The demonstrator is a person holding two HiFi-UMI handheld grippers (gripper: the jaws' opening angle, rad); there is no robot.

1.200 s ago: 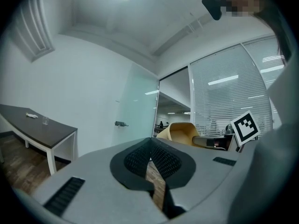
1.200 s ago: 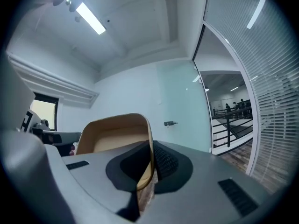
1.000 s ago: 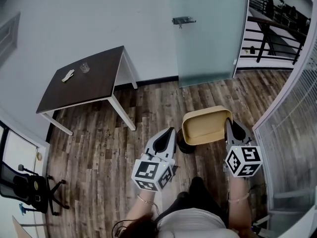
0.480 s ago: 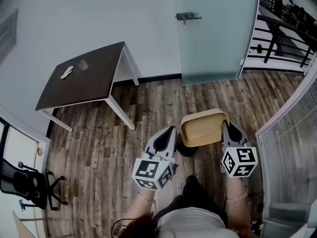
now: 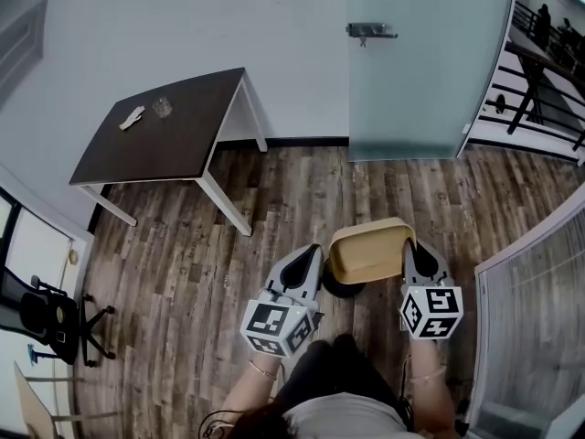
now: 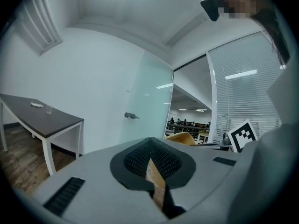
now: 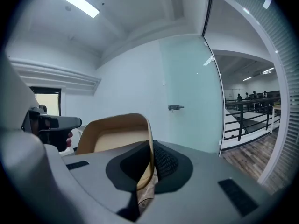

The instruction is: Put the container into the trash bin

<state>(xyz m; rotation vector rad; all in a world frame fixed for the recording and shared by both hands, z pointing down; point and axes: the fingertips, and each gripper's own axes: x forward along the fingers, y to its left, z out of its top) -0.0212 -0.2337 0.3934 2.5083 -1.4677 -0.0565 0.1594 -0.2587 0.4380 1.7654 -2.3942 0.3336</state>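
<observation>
Right now, held off the wooden floor (image 5: 183, 273) in front of the person's body: a tan container (image 5: 368, 252), open side up toward the head view, long axis lying left to right between the two grippers. Pinched by its right-hand short wall in the right gripper (image 5: 413, 250), fingers (image 7: 166, 162) closed narrow on that thin wall. Seen edge-on in the right gripper view, with the hollow inside of the container spreading to the left of the grip. Hanging over a dark round trash bin (image 5: 340, 288), most of it covered in the head view, only a near-left arc showing below the container's edge. Touching the bin or not: cannot tell.

Just beside the container's left end, the left gripper (image 5: 311, 256), pointing forward about level and roughly parallel with the right one. Fingers (image 6: 135, 157) drawn together on nothing, only a thin brown sliver showing in the slit behind them. Both marker cubes kept close to the torso, forearms drawn in.

Open floor ahead and to the left. Well apart at far left, a dark worktop (image 5: 174, 131) against the white wall. Straight ahead, a frosted glass door (image 5: 420, 62). Close on the right, near the right gripper, a glazed partition (image 5: 539, 318). Down in the far left corner, an office chair (image 5: 50, 323).
</observation>
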